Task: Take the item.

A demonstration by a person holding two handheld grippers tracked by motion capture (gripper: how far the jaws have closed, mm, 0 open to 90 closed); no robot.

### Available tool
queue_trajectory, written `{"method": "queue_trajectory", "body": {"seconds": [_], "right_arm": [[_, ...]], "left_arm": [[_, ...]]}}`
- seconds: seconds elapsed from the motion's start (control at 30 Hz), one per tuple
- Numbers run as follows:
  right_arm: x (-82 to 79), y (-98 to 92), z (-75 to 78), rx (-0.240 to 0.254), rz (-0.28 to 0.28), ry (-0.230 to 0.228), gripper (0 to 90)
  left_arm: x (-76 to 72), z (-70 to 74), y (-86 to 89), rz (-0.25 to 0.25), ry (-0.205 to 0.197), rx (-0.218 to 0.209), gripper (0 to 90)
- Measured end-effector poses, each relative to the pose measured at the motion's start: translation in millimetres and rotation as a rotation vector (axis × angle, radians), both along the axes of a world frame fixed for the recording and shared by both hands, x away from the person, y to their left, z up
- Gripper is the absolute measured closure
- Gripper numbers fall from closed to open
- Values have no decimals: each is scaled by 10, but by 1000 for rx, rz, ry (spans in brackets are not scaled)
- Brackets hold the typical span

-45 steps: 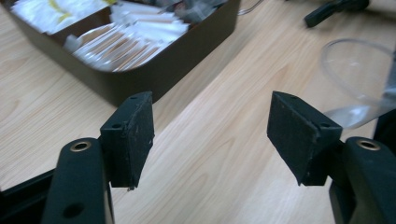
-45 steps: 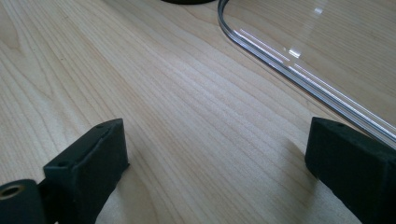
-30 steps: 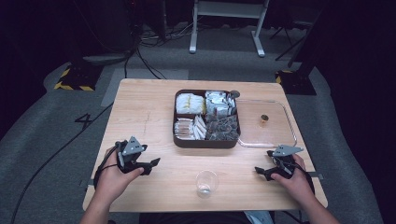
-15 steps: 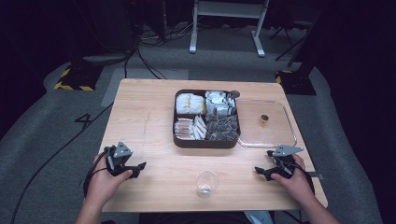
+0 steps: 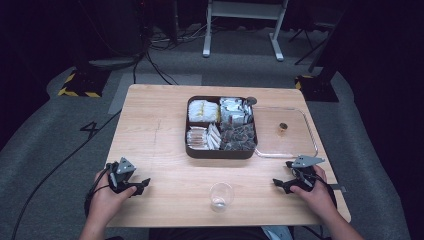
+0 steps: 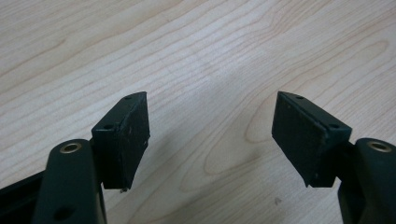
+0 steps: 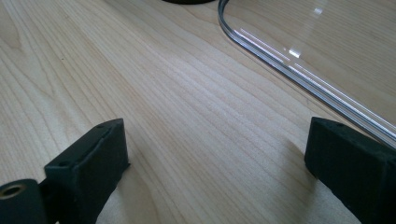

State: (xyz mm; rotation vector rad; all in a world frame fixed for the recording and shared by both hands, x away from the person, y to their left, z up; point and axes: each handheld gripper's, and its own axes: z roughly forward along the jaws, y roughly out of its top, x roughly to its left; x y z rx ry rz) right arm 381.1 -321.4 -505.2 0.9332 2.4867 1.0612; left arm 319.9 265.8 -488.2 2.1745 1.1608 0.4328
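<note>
Two claws on my screen, both resting low on the light wooden desk (image 5: 160, 125) near its front edge. My left claw (image 5: 141, 185) sits at the front-left corner with its jaws spread wide and nothing between them; in the left gripper view it's just bare wood grain between the black pads (image 6: 126, 135). My right claw (image 5: 278, 183) is at the front right, jaws also spread apart and holding nothing. In the right gripper view the curved rim of the clear plastic lid (image 7: 299, 70) runs just ahead of the right-side jaw.

No task's been given, so here's the layout. A dark brown four-compartment tray (image 5: 221, 152) sits in the middle of the desk, packed with what look like wrapped packets, white and silvery at the back, tan and dark at the front; can't tell what they are exactly. The clear lid (image 5: 310, 131) lies flat, touching the tray's right side, with a small brown knob (image 5: 283, 127) on it. A small clear plastic cup (image 5: 221, 196) stands upright at the front, between my two claws and apart from both.
</note>
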Motion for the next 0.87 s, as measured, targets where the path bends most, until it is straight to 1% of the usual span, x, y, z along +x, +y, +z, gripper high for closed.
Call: {"method": "queue_trajectory", "body": {"seconds": [0.03, 0.1, 0.17, 0.23, 0.3, 0.37, 0.43, 0.47, 0.57, 0.7, 0.87], "right_arm": [[0, 0, 0, 0, 0, 0, 60], [0, 0, 0, 0, -1, 0, 60], [0, 1, 0, 1, -1, 0, 60], [0, 1, 0, 1, -1, 0, 60], [0, 0, 0, 0, 0, 0, 60], [0, 0, 0, 0, 0, 0, 60], [0, 1, 0, 1, -1, 0, 60], [0, 1, 0, 1, -1, 0, 60], [0, 0, 0, 0, 0, 0, 60], [0, 0, 0, 0, 0, 0, 60], [0, 0, 0, 0, 0, 0, 60]], "left_arm": [[-12, -24, 9, 1, -5, -5, 284], [-33, -58, 38, 1, -10, 13, 287], [-54, -84, 63, 2, -24, 28, 285], [-71, -108, 78, 4, -36, 21, 278], [-80, -119, 81, 11, -34, 5, 271], [-68, -128, 78, 3, -42, 6, 254], [-57, -159, 69, 8, -38, -29, 220], [-50, -163, 68, 8, -31, -36, 199], [-34, -164, 69, 18, -23, -30, 163], [-18, -168, 56, 17, -19, -30, 128], [-16, -170, 52, 13, -18, -28, 113]]}}
